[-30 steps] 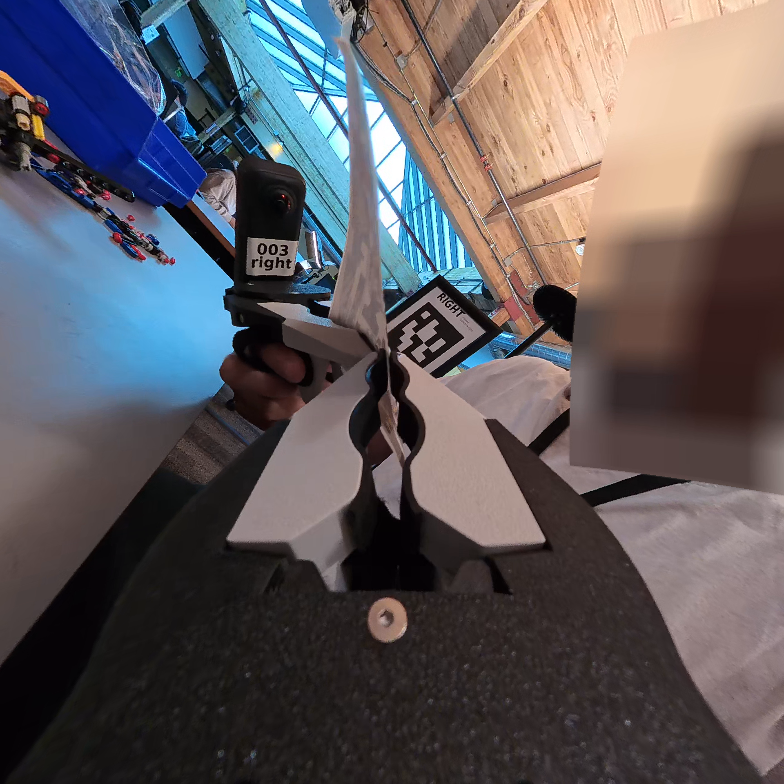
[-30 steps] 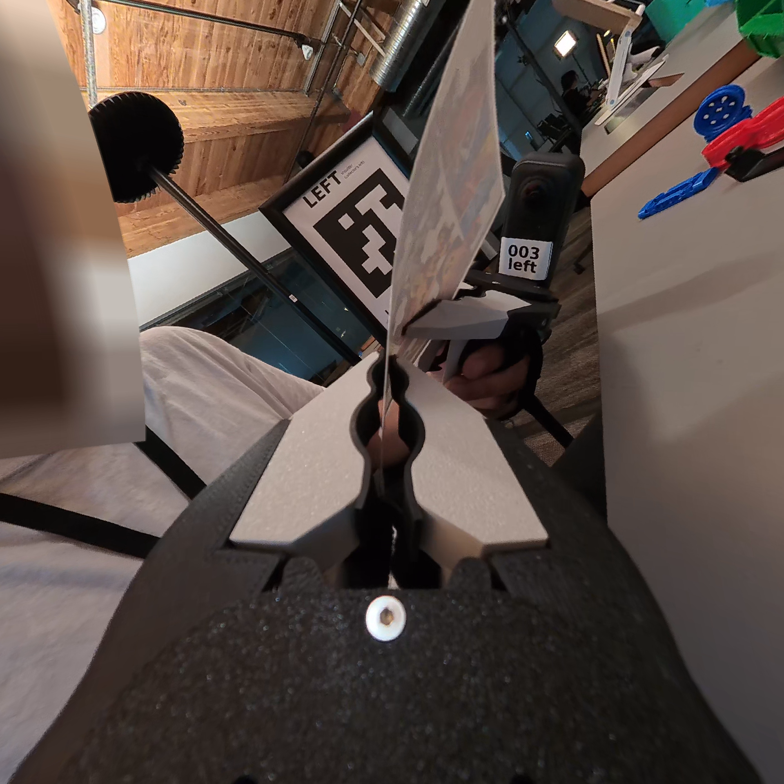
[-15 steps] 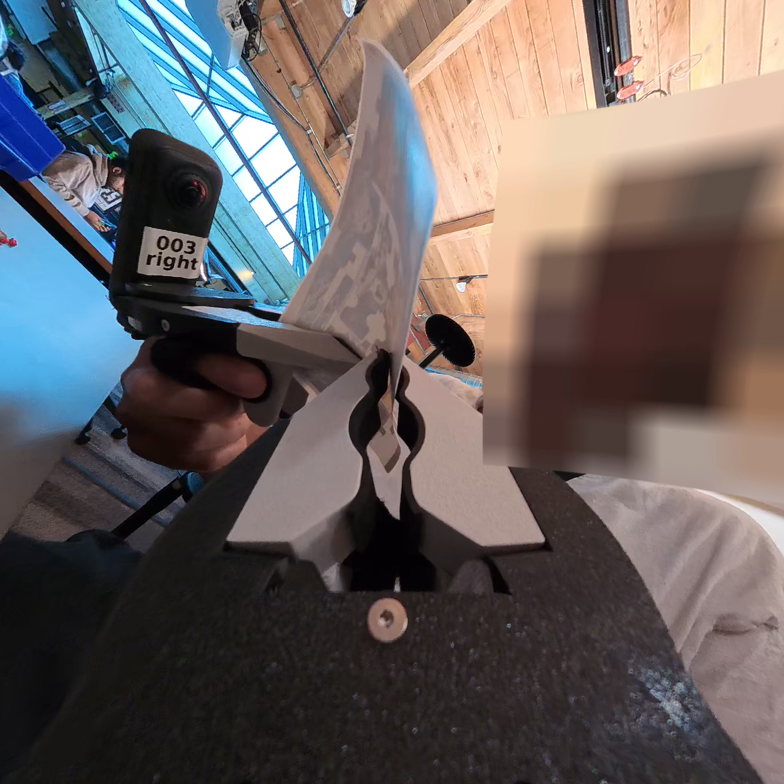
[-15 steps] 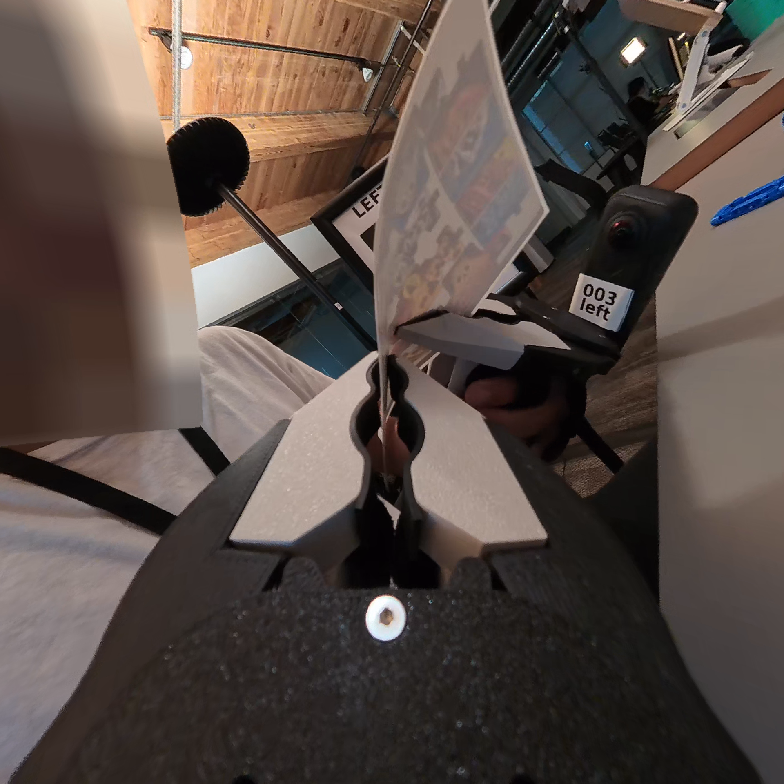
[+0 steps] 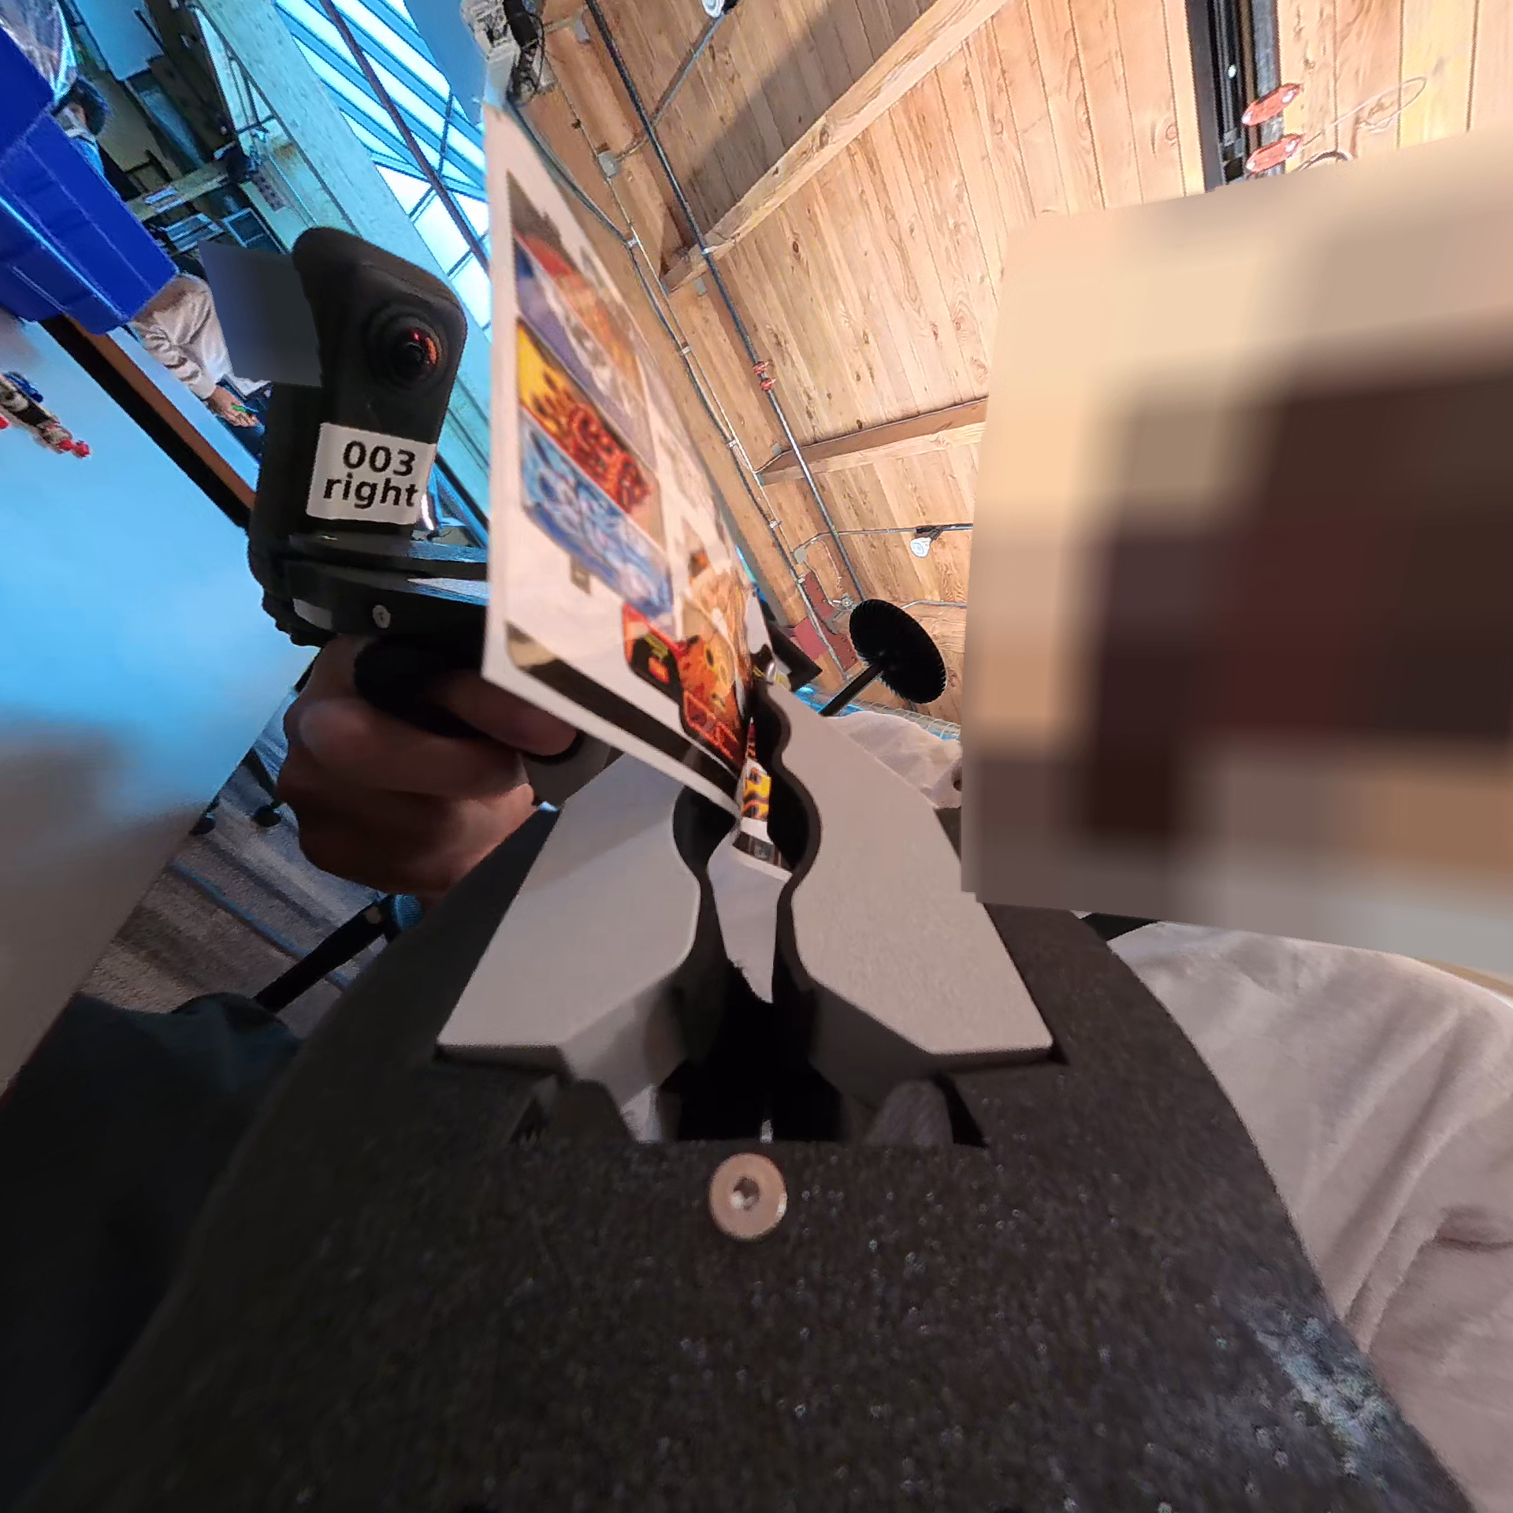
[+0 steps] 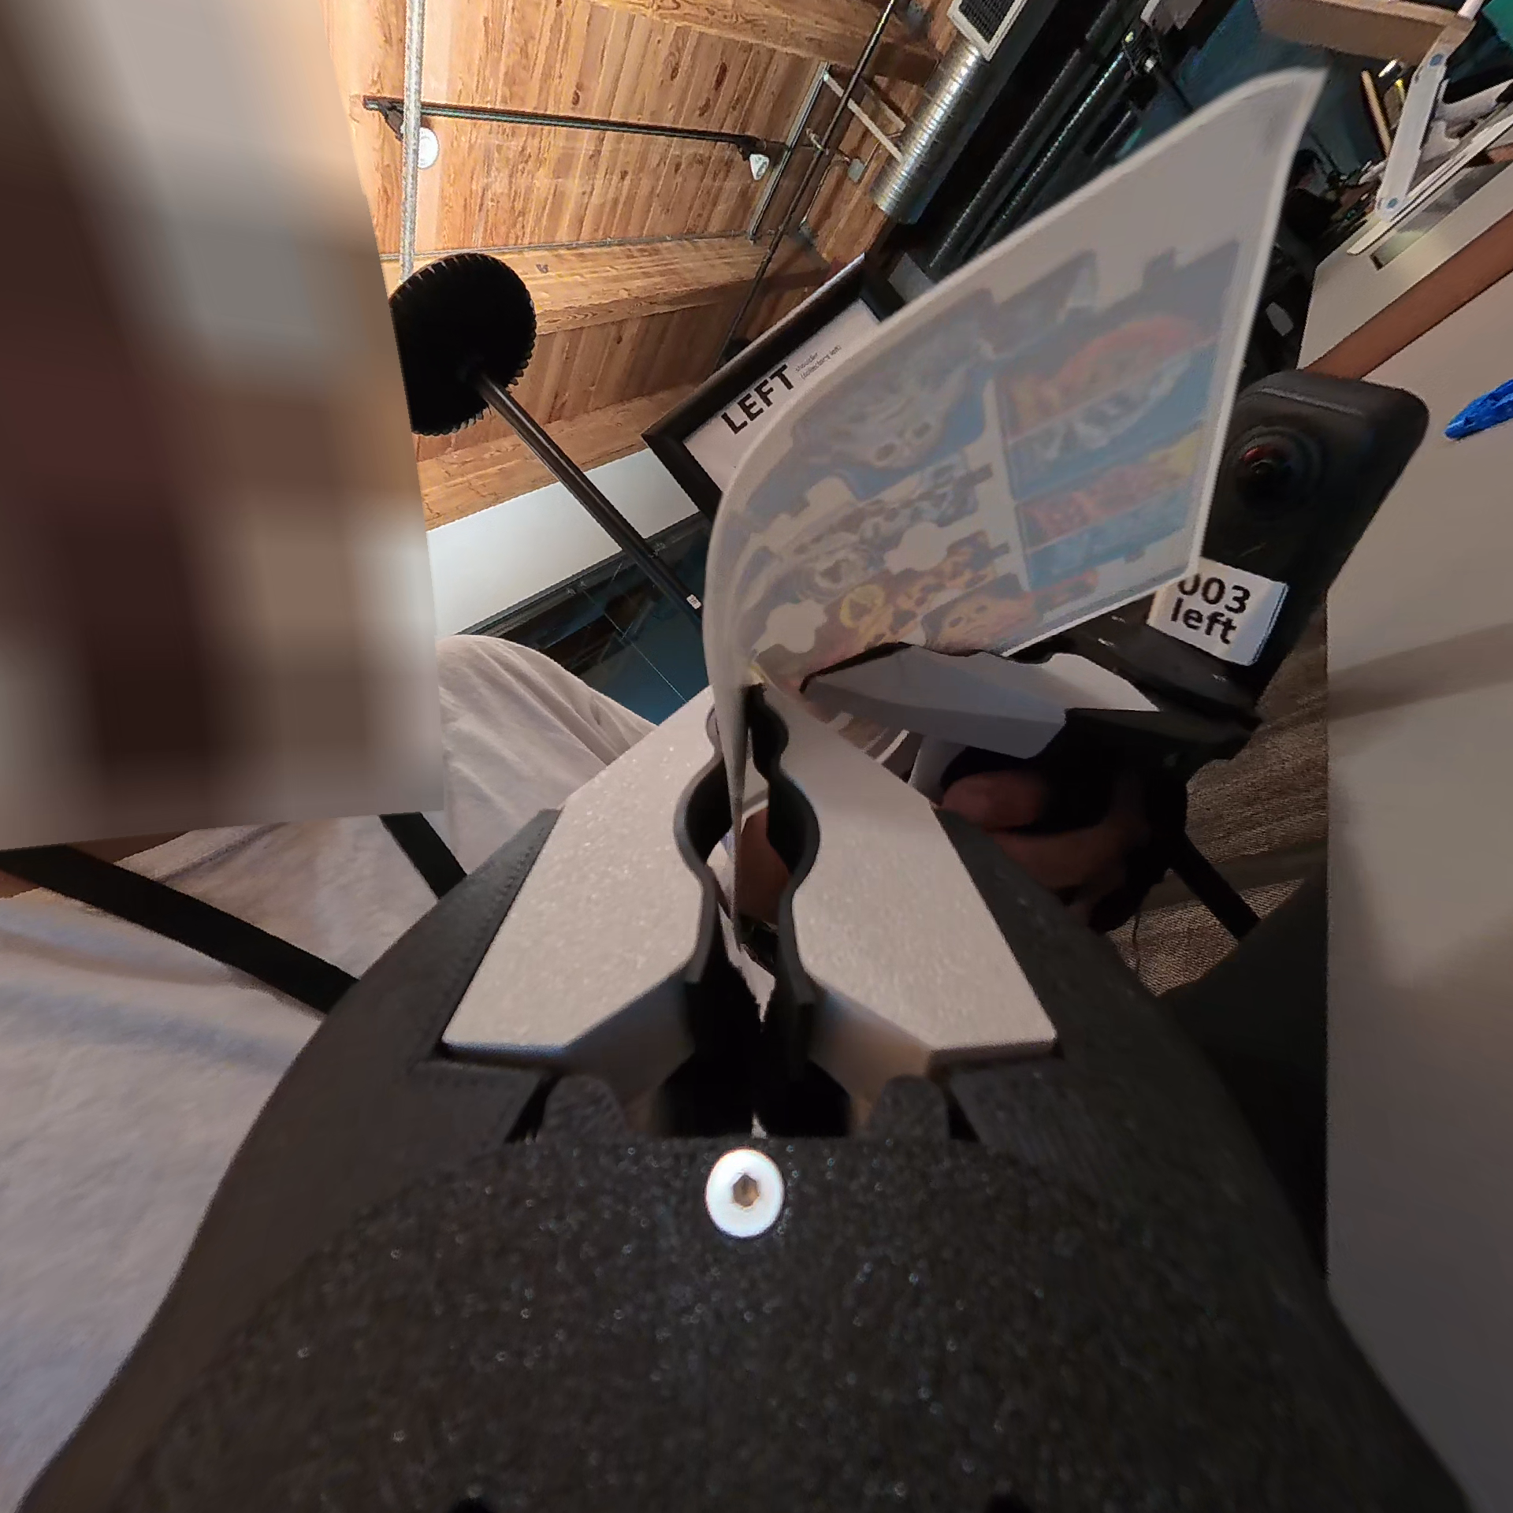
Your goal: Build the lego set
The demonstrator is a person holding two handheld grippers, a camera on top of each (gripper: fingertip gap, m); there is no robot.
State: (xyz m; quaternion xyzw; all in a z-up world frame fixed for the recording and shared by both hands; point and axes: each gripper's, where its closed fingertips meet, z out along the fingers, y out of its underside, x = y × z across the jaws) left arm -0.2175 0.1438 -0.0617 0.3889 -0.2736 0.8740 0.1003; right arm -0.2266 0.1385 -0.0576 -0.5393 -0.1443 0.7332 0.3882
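Observation:
A white sticker sheet [image 5: 589,458] with colourful printed panels is held up in the air, off the table, between both grippers. My left gripper [image 5: 749,724] is shut on its lower corner. My right gripper [image 6: 749,696] is shut on the sheet's lower edge, and the sheet [image 6: 982,491] curves up and to the right from it. The two grippers meet tip to tip: the right gripper [image 5: 368,573] shows at left behind the sheet in the left wrist view, and the left gripper's fingers [image 6: 941,696] show under the sheet in the right wrist view.
The table [image 5: 98,614] lies to the left, with a blue bin [image 5: 49,221] and small lego parts [image 5: 33,417] far off. In the right wrist view the table [image 6: 1424,737] is at right with a blue lego part [image 6: 1482,417]. A person's white-shirted torso [image 6: 205,982] is close behind.
The sheet has turned from edge-on to face-on in the left wrist view and now bows over to the right in the right wrist view. Both grippers stayed shut on it and tilted further from the table.

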